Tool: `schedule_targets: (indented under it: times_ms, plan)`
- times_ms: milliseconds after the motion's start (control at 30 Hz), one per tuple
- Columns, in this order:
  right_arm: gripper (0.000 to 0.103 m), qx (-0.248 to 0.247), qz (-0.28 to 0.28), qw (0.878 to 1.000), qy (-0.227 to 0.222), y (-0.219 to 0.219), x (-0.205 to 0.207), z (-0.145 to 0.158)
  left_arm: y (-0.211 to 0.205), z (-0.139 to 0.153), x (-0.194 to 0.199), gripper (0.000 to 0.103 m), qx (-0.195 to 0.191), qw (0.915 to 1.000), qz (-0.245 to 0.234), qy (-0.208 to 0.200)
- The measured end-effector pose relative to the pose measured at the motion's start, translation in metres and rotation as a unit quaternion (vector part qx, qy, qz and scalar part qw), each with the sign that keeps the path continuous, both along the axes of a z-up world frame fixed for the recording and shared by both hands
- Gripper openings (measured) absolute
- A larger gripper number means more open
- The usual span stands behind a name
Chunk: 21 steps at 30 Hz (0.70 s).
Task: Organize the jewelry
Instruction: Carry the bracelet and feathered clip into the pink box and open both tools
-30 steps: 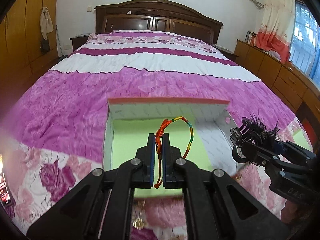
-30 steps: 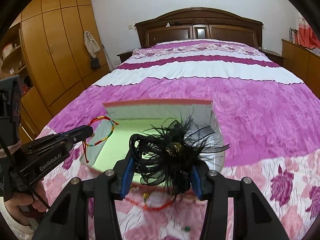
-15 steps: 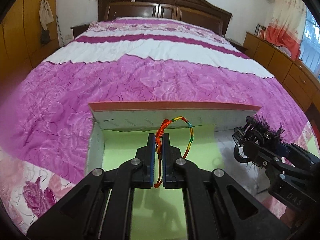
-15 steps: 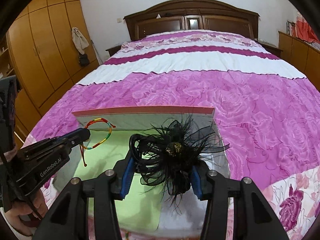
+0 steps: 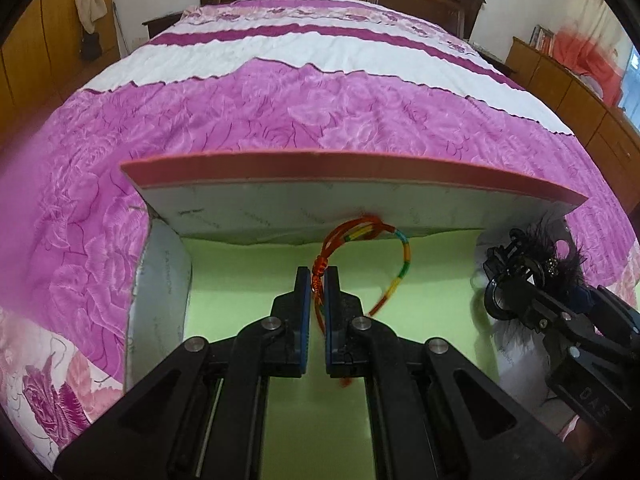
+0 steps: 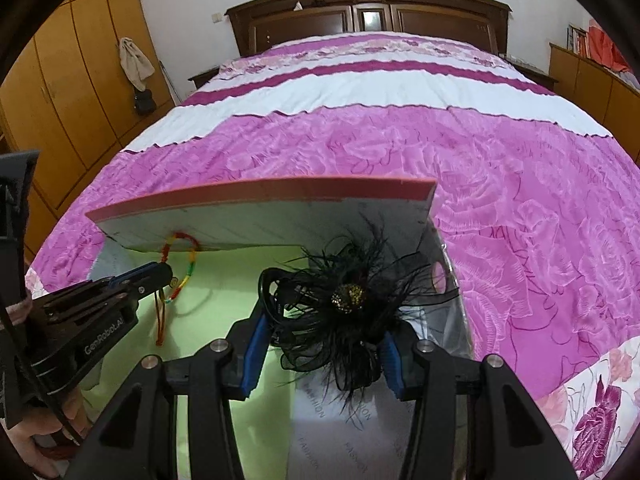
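A: What have your jaws got right now?

B: My left gripper [image 5: 317,280] is pinched tight on the red knotted cord of the rainbow bracelet [image 5: 394,258], with its coloured loop arching up and to the right of my fingertips. My right gripper [image 6: 322,340] stands about half wide, clamped on the black feather hair clip [image 6: 352,300], feathers spilling out over both blue pads. Neither grip has changed since a second ago

A: And where are they, compared with then?

B: Both have come down and forward. A second ago the open box [image 5: 360,204] lay ahead of me with bedspread showing in front of it; now both pairs of fingers hang inside it, above the green floor [image 5: 248,280]. The bracelet's loop is now close up by the grey inner face of the raised lid [image 6: 260,216]; I cannot tell if it touches. The hair clip hangs over the right part of the box, near the white lettered liner [image 6: 340,420]

A: Beyond the box?

B: The pink bedspread [image 6: 500,168] fills more of the view, and the dark headboard [image 6: 368,16] has slid up toward the top edge
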State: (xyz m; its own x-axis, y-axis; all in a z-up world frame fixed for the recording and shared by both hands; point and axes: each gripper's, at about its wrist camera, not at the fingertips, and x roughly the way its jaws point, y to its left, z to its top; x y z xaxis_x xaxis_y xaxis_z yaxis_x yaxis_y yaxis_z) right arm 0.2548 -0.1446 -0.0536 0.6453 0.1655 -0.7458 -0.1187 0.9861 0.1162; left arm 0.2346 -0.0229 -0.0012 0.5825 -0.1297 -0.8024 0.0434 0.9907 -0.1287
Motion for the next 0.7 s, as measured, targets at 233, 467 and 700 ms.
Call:
schedule_targets:
  times_ms: [233, 467, 700]
  plan:
    - [0.054, 0.010, 0.009, 1.000, -0.002, 0.000, -0.001, 0.003, -0.001, 0.003, 0.000, 0.017, 0.000, 1.0000, -0.007, 0.004]
    - [0.064, 0.018, 0.013, 0.999, -0.031, 0.000, -0.015, 0.026, 0.004, 0.022, -0.010, 0.032, -0.003, 0.9998, -0.006, -0.017]
    - [0.064, 0.034, 0.015, 0.998, -0.054, -0.001, -0.041, 0.053, 0.011, 0.050, -0.034, 0.033, -0.008, 0.9992, -0.007, -0.038]
